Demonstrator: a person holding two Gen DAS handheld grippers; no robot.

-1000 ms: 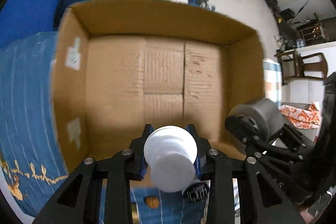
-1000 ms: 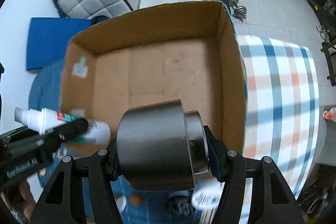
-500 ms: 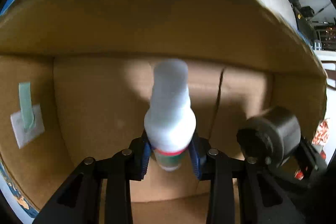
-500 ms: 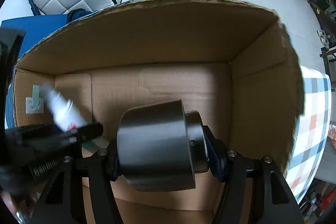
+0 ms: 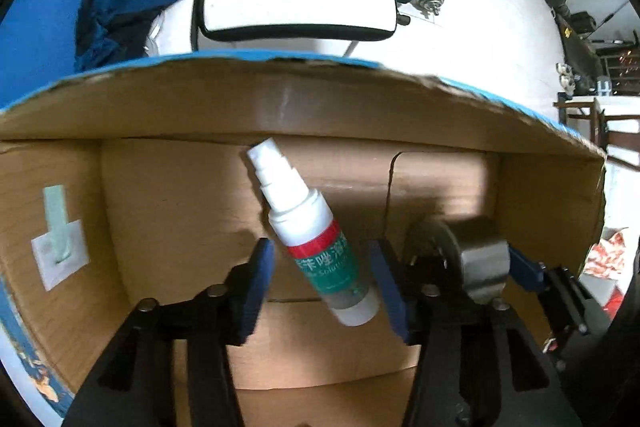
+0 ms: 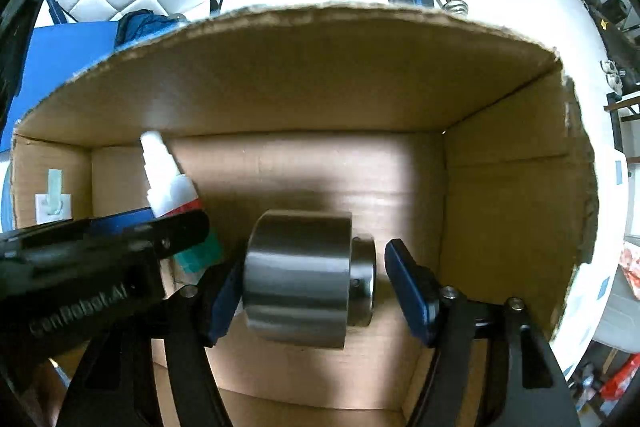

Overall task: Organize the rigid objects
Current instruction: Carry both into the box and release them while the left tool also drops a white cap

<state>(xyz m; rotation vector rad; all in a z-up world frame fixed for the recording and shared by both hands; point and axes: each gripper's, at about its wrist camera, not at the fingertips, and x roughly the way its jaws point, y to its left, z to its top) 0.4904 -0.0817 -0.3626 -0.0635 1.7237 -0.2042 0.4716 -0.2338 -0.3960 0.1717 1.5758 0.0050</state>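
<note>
Having spread both hand-held grippers — left [image 5: 322,285], right [image 6: 314,285] — we see the spray bottle [image 5: 312,239] and metal cylinder [image 6: 298,279], clamped a moment ago, released inside the cardboard box [image 6: 320,83].

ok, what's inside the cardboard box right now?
A spray bottle and a metal cylinder lie in the cardboard box, between open claws. The near floor is hidden by the claws.
</note>
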